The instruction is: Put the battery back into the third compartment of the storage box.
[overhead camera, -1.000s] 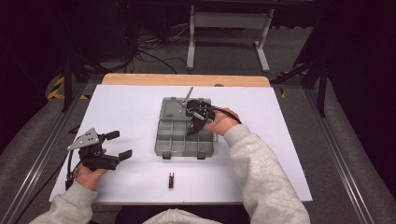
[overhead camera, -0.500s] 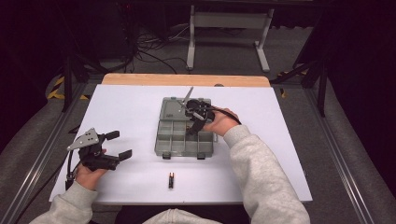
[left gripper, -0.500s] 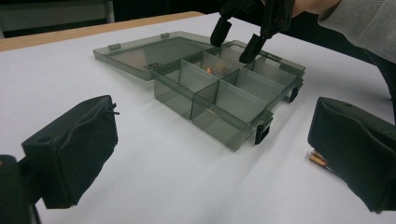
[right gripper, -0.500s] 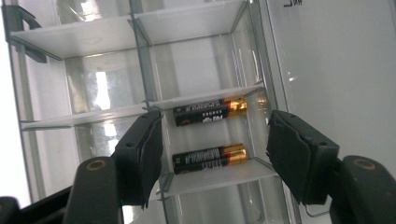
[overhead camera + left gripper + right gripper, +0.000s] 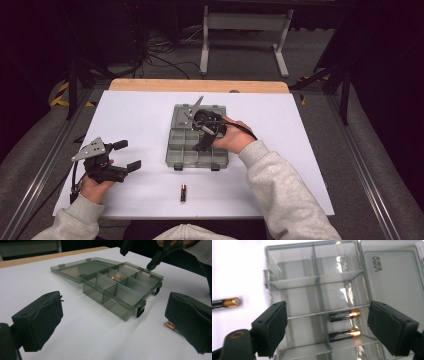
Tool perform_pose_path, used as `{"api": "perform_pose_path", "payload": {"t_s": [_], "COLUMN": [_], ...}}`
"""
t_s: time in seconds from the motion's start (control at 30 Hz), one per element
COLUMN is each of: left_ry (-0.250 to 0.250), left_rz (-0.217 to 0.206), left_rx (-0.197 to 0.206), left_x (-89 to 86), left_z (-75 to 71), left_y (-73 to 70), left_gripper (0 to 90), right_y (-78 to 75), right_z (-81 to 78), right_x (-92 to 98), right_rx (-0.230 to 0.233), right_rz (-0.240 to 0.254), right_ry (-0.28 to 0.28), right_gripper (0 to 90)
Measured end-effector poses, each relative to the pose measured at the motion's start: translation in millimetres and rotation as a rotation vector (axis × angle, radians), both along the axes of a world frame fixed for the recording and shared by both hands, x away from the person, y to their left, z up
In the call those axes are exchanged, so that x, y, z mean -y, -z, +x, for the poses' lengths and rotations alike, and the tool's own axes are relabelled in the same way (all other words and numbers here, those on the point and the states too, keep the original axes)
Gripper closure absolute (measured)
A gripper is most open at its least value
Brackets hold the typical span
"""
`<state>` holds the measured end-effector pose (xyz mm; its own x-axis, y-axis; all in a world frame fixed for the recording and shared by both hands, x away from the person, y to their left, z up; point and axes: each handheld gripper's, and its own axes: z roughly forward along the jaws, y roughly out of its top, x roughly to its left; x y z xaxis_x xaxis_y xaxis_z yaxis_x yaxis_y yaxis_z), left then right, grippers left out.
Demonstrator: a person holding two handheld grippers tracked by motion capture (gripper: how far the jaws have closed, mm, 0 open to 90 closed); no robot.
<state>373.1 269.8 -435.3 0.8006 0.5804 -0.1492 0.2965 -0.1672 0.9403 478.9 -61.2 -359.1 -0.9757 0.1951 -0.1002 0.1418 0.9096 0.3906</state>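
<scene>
A smoky clear organizer box (image 5: 179, 156) lies mid-table with its lid (image 5: 200, 114) folded back. Two batteries (image 5: 344, 315) (image 5: 344, 334) lie side by side in one compartment. A third battery (image 5: 183, 192) lies on the white mat in front of the box and appears beside a left jaw as battery (image 5: 170, 325). My right gripper (image 5: 200, 146) (image 5: 328, 315) hovers over the box, open. Its jaws have just been opening and nothing is between them. My left gripper (image 5: 129, 154) (image 5: 112, 322) rests open on the mat left of the box, with nothing between its jaws.
The white mat (image 5: 300, 150) covers the table, with a wooden edge (image 5: 200, 86) at the back. Metal rails run along both sides. Beyond the table stand a metal frame (image 5: 245, 30) and loose cables on the floor.
The right gripper has lifted a little over the box, shifted slightly toward the near side, and its jaws have spread. The left gripper has stayed put.
</scene>
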Motion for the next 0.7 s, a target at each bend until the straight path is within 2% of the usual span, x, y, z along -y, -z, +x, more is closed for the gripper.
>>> {"api": "perform_pose_path", "payload": {"t_s": [0.13,0.3,0.7], "left_ry": [0.000,0.000,-0.001], "left_rz": [0.001,0.000,0.005], "left_rx": [-0.001,0.003,-0.001], "left_x": [0.4,0.0,1.0], "left_z": [0.3,0.7,0.4], "left_y": [0.3,0.3,0.5], "left_gripper": [2.0,2.0,2.0], "right_y": [-3.6,-8.4,-6.9], "right_z": [-9.3,-29.4,-63.5], "right_x": [-2.2,-6.9,-12.2], "right_rx": [0.003,-0.001,-0.016], "right_rz": [0.009,0.052,0.049], "right_ry": [-0.004,-0.015,-0.057], "right_gripper": [14.9,14.4,13.9]}}
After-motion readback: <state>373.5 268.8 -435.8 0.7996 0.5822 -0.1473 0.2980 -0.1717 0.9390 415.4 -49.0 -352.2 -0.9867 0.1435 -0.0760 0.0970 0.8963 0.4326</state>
